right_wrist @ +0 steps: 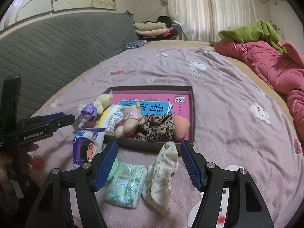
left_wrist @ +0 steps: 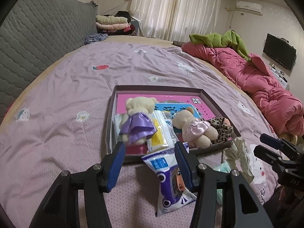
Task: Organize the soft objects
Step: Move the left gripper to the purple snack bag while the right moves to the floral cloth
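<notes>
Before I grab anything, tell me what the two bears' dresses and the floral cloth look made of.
Purple dress: seems satin, glossy sheen along its folds. Pink dress: likely the same shiny satin, with pale highlights. Floral cloth: looks like soft matte cotton or fleece, limp and rumpled, no shine.

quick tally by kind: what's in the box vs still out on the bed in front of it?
In box:
Teddy bears: 2
Leopard-print cloth: 1
Plastic packets: 1
On bed:
Purple cartoon packet: 1
Green tissue pack: 1
Floral sock: 1
Total: 7
</notes>
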`<state>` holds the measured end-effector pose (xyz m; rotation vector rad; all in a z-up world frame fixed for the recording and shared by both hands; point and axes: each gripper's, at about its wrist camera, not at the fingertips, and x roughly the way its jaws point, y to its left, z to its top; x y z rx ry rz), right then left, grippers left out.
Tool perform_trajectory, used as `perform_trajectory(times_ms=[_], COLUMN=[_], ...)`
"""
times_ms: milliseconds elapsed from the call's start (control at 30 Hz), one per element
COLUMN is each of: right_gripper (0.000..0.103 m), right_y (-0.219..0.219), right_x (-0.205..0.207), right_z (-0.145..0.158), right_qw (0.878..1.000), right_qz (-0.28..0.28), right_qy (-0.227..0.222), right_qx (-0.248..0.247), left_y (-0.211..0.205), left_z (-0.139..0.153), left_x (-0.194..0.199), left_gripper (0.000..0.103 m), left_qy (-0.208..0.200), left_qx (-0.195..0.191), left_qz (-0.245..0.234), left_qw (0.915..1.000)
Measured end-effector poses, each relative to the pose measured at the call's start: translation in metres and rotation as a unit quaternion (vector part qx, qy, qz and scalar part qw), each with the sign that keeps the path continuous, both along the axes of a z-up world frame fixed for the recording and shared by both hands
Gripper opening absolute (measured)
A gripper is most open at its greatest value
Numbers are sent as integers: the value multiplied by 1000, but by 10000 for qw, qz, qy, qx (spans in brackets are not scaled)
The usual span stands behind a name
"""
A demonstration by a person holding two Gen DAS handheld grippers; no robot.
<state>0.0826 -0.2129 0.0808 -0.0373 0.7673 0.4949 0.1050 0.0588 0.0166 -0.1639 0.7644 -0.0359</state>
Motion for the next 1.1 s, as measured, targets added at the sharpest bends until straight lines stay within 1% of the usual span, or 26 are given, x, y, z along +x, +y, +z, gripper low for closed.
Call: perform_trajectory(times_ms=[167, 400, 500, 567, 667, 800, 900, 1067, 1100], right_gripper=[70, 70, 70, 70, 70, 70, 70, 70, 70], right_y=[-4, 0, 0, -2, -4, -6, -6, -5, -5], right_x=[-2, -5, -5, -4, -1, 3, 6, 13, 13], right_z=[-2, -7, -9, -12, -15, -19, -24, -28, -29], right_qw=[10000, 9997, 9995, 9993, 9990, 9985, 9979, 9974, 9973], right_qz=[-52, -35, -36, -61, -137, -178, -195, -246, -244], right_qy=[77, 224, 267, 323, 409, 509, 615, 659, 680], right_qx=[-24, -128, -151, -148, -77, -50, -59, -138, -145], left_y=[2, 2, 0, -3, -8, -10, -9, -7, -7], left_z=[5, -8, -9, -11, -14, -23, -30, -43, -47], left_x=[-13, -21, -26, -28, -26, -22, -16, -8, -6], left_gripper=[54, 54, 54, 54, 54, 54, 54, 54, 54], left_qy=[-61, 333, 369, 392, 456, 592, 722, 923, 1002], left_qx=[-189, -335, -455, -433, -389, -507, -608, -619, -687], left_qz=[46, 50, 12, -32, -140, -260, -266, -151, -152], left_qw=[9998, 9989, 9983, 9983, 9981, 9966, 9952, 9937, 9925])
